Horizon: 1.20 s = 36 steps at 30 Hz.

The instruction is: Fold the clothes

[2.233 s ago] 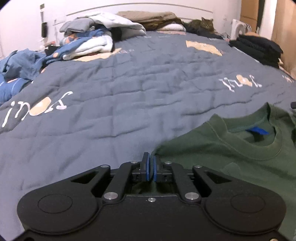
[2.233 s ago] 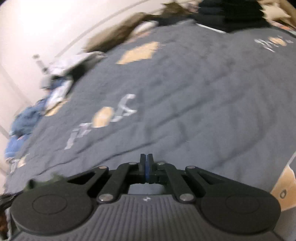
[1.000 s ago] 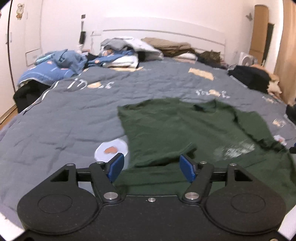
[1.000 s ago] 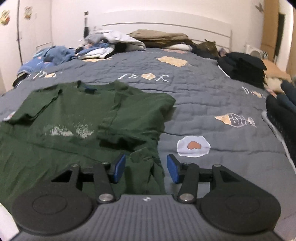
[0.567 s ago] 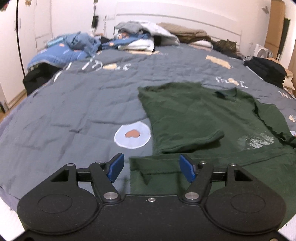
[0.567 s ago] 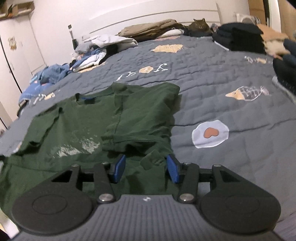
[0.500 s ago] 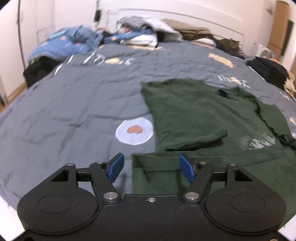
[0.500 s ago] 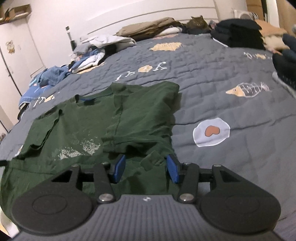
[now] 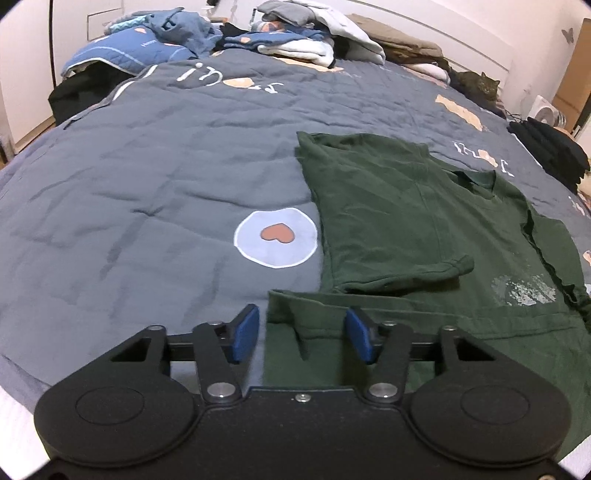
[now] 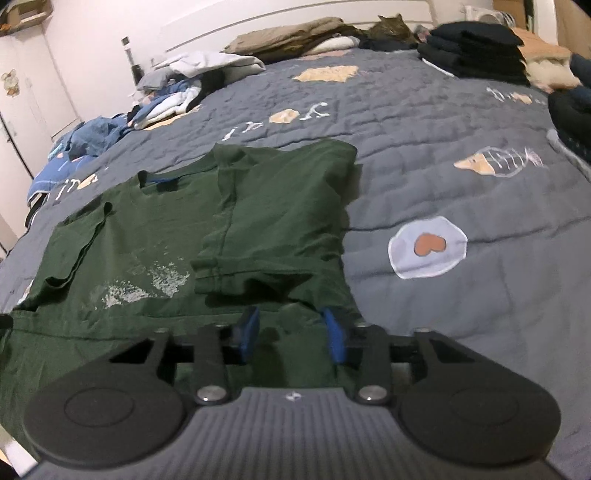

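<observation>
A dark green T-shirt (image 9: pixel 402 221) (image 10: pixel 155 236) lies face up on the grey quilt, both sides folded inward over a faded white chest print (image 9: pixel 524 291). My left gripper (image 9: pixel 301 334) hovers at the shirt's lower left hem corner; its jaws are closing, the corner of cloth lies between the blue pads (image 9: pixel 245 332), and they are apart from it. My right gripper (image 10: pixel 291 336) is at the lower right hem corner, jaws also closing with a raised fold of green cloth between the pads (image 10: pixel 336 338), not pressed.
The grey quilt (image 9: pixel 147 177) covers the bed, with an egg-and-heart patch (image 9: pixel 277 242) (image 10: pixel 426 245) beside each gripper. Piles of loose clothes (image 9: pixel 288 33) and a cat (image 10: pixel 393 26) lie by the headboard. Folded dark clothes (image 10: pixel 476 51) are stacked at the far right.
Both grippers have sunk closer to the shirt's bottom hem and rolled a little. The jaws of both have narrowed around the hem corners.
</observation>
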### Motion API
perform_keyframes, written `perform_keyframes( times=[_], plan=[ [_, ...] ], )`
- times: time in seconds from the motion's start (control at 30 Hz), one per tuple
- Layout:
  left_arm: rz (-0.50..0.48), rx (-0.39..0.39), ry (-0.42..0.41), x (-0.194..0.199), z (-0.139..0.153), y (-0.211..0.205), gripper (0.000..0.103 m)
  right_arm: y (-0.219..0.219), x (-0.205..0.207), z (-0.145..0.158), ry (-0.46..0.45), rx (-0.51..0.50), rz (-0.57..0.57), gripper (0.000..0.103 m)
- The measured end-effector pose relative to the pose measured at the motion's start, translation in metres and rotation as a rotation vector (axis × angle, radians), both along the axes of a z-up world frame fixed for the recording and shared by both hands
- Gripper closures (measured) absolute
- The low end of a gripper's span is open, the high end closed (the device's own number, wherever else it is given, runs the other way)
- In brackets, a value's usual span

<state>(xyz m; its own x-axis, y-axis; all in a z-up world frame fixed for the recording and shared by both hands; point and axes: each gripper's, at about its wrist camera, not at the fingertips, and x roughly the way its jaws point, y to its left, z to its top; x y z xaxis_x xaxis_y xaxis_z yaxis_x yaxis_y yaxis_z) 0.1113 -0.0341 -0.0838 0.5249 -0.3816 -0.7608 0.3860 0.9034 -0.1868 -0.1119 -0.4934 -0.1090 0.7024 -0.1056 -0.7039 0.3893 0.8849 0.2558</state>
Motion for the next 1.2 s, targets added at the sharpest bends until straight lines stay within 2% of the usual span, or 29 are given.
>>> perform_keyframes(
  times=[0.1,0.17,0.27,0.43,0.57,0.73,0.83,0.9,1.0,1.07,1.2],
  plan=[
    [-0.014,0.004,0.000,0.000,-0.001,-0.003,0.085,-0.003,-0.004,0.001,-0.003,0.046,-0.013,0.085],
    [-0.013,-0.008,-0.014,-0.002,0.004,-0.002,0.094,-0.001,-0.008,0.006,-0.021,0.040,-0.019,0.087],
    [-0.011,-0.030,-0.035,-0.006,0.011,0.000,0.096,-0.002,-0.017,0.017,-0.061,0.054,-0.034,0.089],
    [-0.075,-0.077,-0.138,-0.034,0.038,0.003,0.096,-0.001,-0.040,0.045,-0.172,0.101,-0.026,0.089],
    [-0.076,-0.152,-0.197,-0.046,0.053,0.011,0.097,-0.003,-0.053,0.062,-0.265,0.150,-0.029,0.089],
    [-0.064,-0.271,-0.293,-0.048,0.072,0.017,0.097,-0.010,-0.059,0.073,-0.353,0.194,-0.063,0.089],
    [-0.058,-0.292,-0.328,-0.037,0.082,0.012,0.097,-0.018,-0.055,0.083,-0.396,0.205,-0.082,0.090],
    [-0.050,-0.302,-0.335,-0.024,0.087,0.006,0.097,-0.026,-0.047,0.090,-0.411,0.199,-0.090,0.090],
    [-0.067,-0.275,-0.370,0.000,0.097,-0.012,0.097,-0.040,-0.030,0.101,-0.434,0.198,-0.101,0.090],
    [-0.085,-0.251,-0.383,0.018,0.102,-0.028,0.097,-0.050,-0.010,0.107,-0.413,0.155,-0.099,0.090],
    [-0.107,-0.186,-0.391,0.060,0.103,-0.064,0.097,-0.074,0.035,0.108,-0.376,0.139,-0.112,0.090]
  ],
)
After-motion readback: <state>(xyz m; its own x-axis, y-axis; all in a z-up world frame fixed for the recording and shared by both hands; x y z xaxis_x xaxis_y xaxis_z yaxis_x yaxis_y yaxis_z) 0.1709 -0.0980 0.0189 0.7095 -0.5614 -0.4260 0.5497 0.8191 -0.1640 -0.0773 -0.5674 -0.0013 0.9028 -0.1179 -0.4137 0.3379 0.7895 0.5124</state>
